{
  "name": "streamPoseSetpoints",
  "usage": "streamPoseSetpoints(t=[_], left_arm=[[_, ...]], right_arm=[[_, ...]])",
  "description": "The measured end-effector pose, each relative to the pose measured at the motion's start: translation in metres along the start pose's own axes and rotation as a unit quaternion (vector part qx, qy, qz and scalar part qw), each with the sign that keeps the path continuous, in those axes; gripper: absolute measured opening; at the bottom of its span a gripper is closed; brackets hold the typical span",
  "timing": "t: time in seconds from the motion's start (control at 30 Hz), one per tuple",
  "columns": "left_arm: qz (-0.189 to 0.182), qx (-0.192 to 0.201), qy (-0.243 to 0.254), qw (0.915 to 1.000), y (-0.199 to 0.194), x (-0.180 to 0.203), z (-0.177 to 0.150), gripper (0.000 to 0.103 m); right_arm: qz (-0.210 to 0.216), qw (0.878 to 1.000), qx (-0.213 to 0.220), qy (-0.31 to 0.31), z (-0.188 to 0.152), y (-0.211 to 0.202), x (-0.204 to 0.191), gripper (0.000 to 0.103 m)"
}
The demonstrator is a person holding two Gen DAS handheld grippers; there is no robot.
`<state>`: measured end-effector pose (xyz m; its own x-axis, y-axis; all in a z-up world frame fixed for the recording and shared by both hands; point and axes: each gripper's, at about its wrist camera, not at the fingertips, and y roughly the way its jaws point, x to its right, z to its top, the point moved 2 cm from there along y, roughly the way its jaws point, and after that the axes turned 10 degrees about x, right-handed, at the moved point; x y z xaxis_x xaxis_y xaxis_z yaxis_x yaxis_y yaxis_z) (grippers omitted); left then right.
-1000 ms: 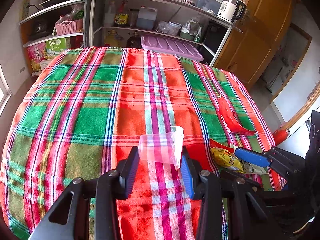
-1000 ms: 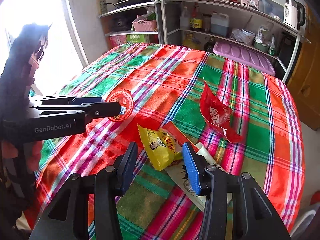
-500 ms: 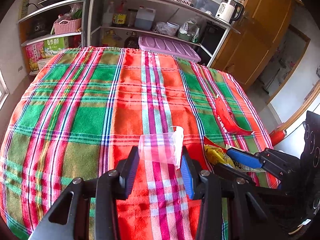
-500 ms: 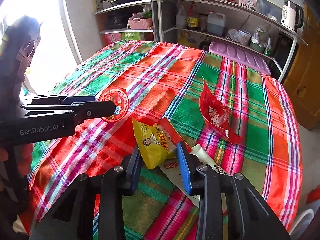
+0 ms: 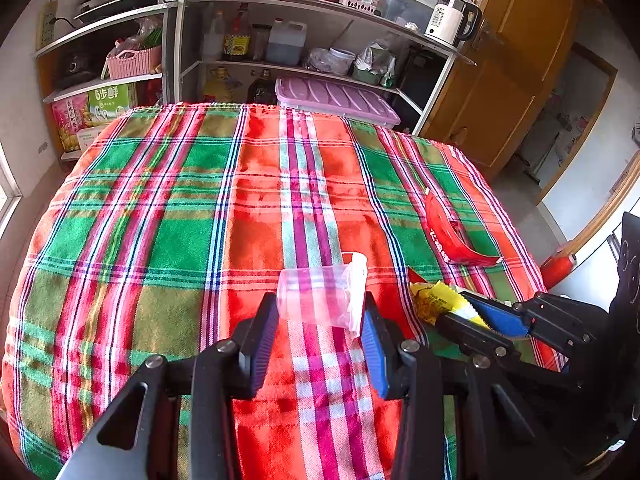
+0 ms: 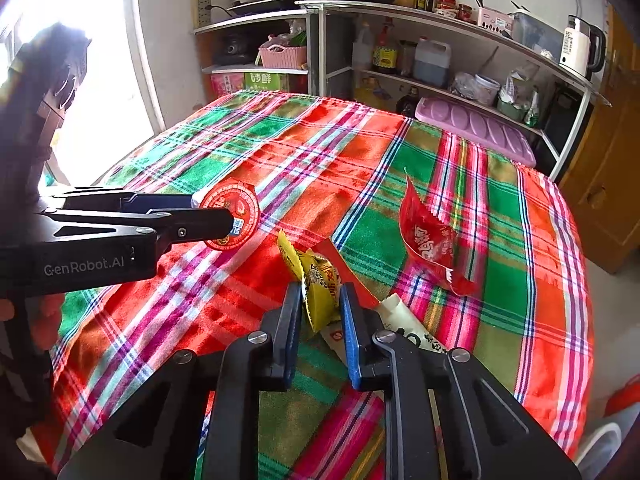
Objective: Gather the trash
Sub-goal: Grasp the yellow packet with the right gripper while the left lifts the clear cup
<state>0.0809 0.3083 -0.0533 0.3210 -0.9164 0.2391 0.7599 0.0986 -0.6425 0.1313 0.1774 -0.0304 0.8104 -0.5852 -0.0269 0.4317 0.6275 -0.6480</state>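
Yellow wrapper [image 6: 320, 292] between closing right gripper [image 6: 320, 304], clear cup [image 5: 316, 296] in left gripper [image 5: 318, 320]

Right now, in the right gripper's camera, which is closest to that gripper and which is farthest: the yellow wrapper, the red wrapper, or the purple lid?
1. Yellow wrapper: between the closing jaws of the right gripper.
2. Red wrapper: farther out on the cloth, to the right.
3. Purple lid: beyond the table's far edge, by the shelves.
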Motion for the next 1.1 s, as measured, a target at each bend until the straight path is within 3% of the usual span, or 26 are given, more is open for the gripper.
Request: streamPoseSetpoints(t=[0.43,1.1], left_arm=[[-0.015,0.017,0.027,0.9994,-0.025,0.025,0.001,0.042],[-0.081,0.033,0.099,0.9912,-0.047,0.13,0.0,0.042]], right_arm=[[-0.011,0.999,0.047,0.016,0.008,-0.039,0.007,0.017],[-0.083,0.989,0.1,0.065,-0.015,-0.127,0.066,0.017]])
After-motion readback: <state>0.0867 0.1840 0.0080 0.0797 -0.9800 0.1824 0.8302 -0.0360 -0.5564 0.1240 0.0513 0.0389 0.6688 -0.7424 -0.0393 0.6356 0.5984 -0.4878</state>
